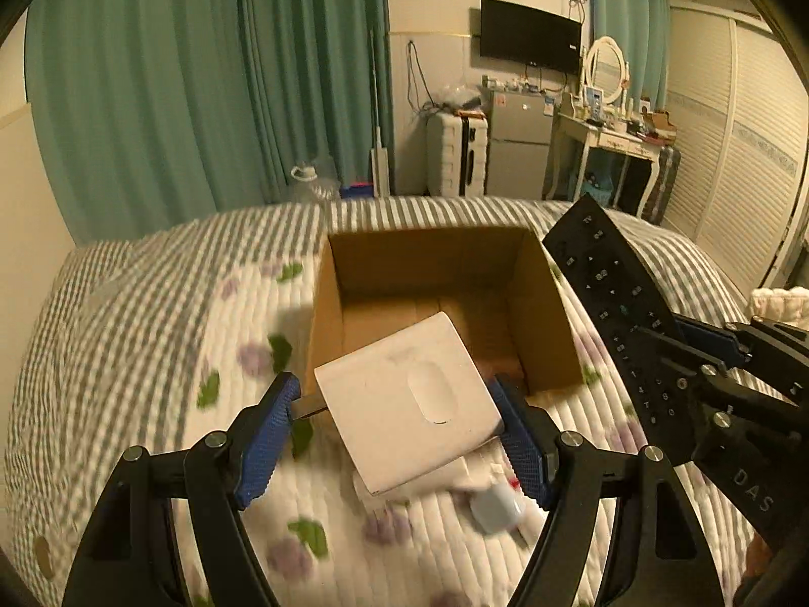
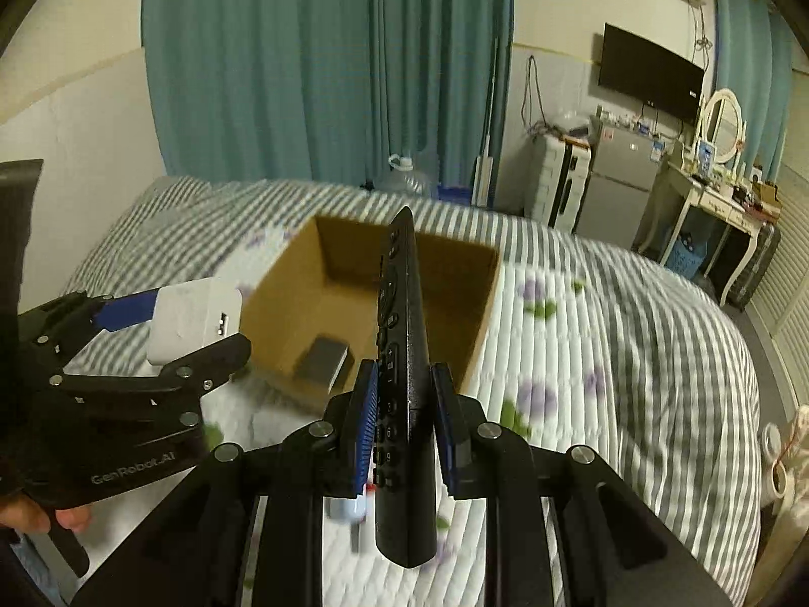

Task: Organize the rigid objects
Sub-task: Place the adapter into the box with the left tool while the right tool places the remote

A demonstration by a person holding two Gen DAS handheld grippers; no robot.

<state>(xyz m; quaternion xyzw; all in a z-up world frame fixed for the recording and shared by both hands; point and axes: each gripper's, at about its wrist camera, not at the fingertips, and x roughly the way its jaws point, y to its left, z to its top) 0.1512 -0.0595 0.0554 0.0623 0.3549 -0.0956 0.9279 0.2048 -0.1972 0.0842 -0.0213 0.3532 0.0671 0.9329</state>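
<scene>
An open cardboard box (image 1: 541,303) (image 2: 283,278) sits on the bed. My left gripper (image 1: 399,404) is shut on a white charger block (image 1: 412,399), held over the box's near edge; it also shows in the right wrist view (image 2: 194,316). My right gripper (image 2: 402,404) is shut on a black remote control (image 2: 404,313), held edge-up just in front of the box; in the left wrist view the remote (image 1: 612,288) stands to the right of the box. A grey block (image 2: 323,356) lies inside the box.
A small white bottle (image 1: 498,503) lies on the quilt (image 1: 151,354) under my left gripper. The striped, flowered quilt covers the bed. Beyond the bed are green curtains (image 1: 202,76), a suitcase (image 1: 457,154), a fridge (image 1: 521,141) and a dressing table (image 1: 617,141).
</scene>
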